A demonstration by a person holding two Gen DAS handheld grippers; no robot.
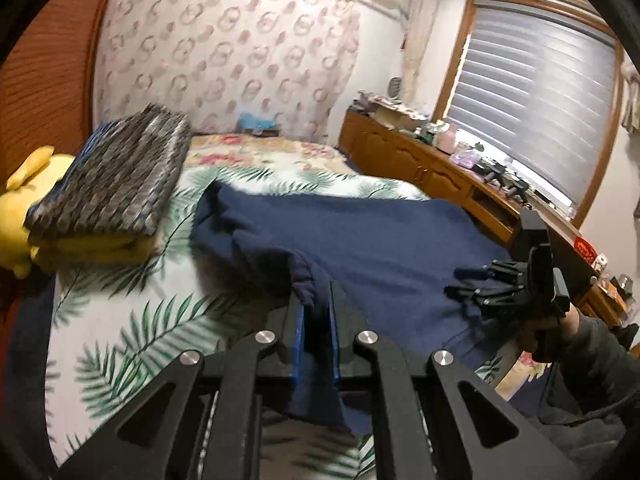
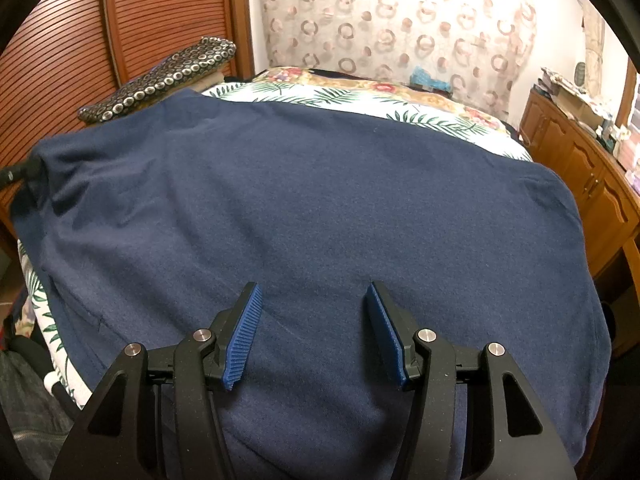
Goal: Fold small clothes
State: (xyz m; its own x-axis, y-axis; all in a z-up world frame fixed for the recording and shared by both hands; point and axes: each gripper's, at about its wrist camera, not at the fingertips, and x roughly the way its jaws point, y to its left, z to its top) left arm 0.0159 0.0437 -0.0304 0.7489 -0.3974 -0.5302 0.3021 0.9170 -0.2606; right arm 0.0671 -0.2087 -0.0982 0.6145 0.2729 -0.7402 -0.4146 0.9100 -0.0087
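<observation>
A navy blue garment [image 2: 320,208] lies spread across the bed. Its near left corner [image 1: 308,280] is pinched between the blue pads of my left gripper [image 1: 316,304], which is shut on the cloth and holds that edge lifted. My right gripper [image 2: 314,292] hovers open over the garment's near middle, with nothing between its blue pads [image 2: 244,336]. The left wrist view also shows the right gripper [image 1: 472,284] at the garment's right side, held by a hand in a dark sleeve [image 1: 592,352].
A folded patterned piece on a folded yellow one [image 1: 116,176] sits at the bed's left, beside a yellow plush toy [image 1: 16,208]. The bedcover [image 1: 120,320] has a palm-leaf print. A cluttered wooden dresser [image 1: 420,160] runs along the right under a window.
</observation>
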